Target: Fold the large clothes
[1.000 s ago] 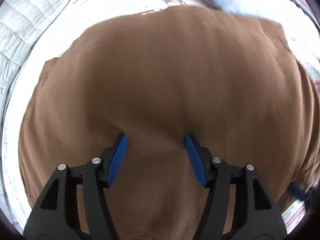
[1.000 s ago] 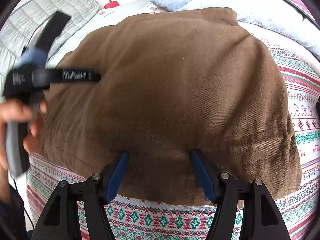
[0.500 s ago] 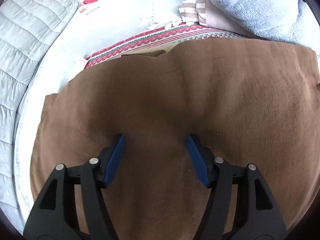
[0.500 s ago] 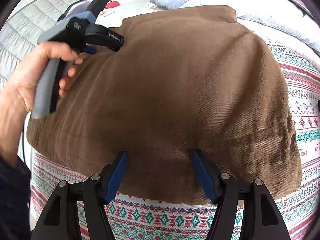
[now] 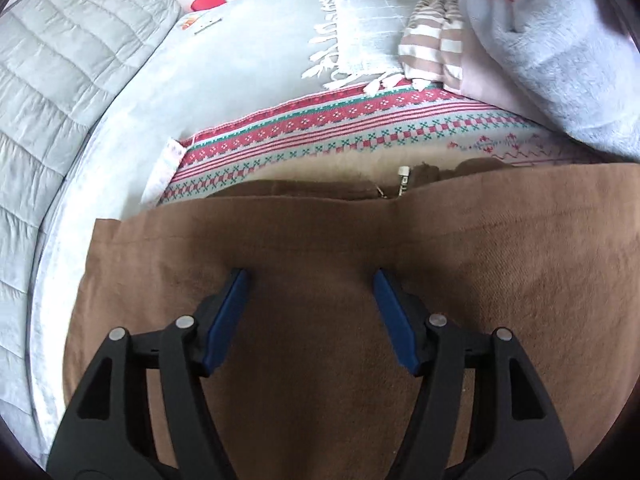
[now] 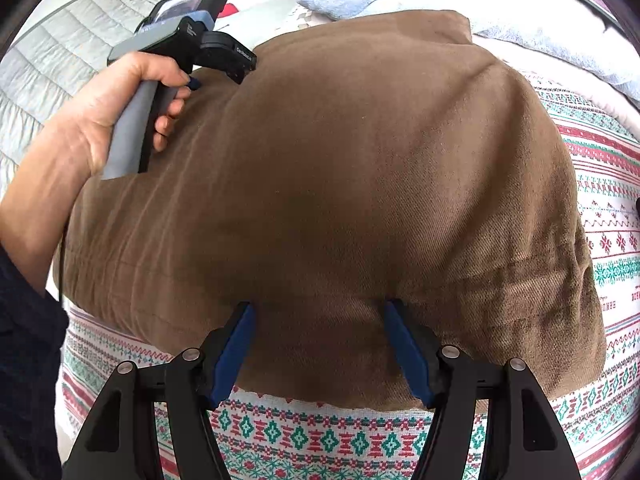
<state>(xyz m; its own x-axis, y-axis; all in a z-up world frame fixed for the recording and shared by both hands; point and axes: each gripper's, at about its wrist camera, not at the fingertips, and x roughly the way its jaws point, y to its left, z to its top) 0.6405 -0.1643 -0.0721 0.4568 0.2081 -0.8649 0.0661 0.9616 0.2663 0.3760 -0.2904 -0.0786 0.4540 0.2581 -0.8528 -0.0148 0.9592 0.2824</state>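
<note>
A large brown garment (image 6: 340, 168) lies folded on a patterned red, green and white cloth (image 6: 608, 216). In the left wrist view the brown garment (image 5: 460, 264) fills the lower half, and a metal zipper pull (image 5: 402, 180) shows at its far edge. My left gripper (image 5: 312, 280) is open and empty, its blue fingers resting over the garment near the far edge. My right gripper (image 6: 316, 312) is open and empty over the garment's near hem. The left hand-held gripper (image 6: 224, 56) also shows in the right wrist view at the garment's far left.
A pale blue fleece (image 5: 560, 60), a striped cloth (image 5: 432, 48) and a grey fringed throw (image 5: 360, 28) lie at the back. A grey quilted cover (image 5: 60, 80) is at the left. A red object (image 5: 207, 0) sits far back.
The left gripper has moved towards the garment's far edge, so the patterned cloth and the zipper now show. The right gripper has stayed in place.
</note>
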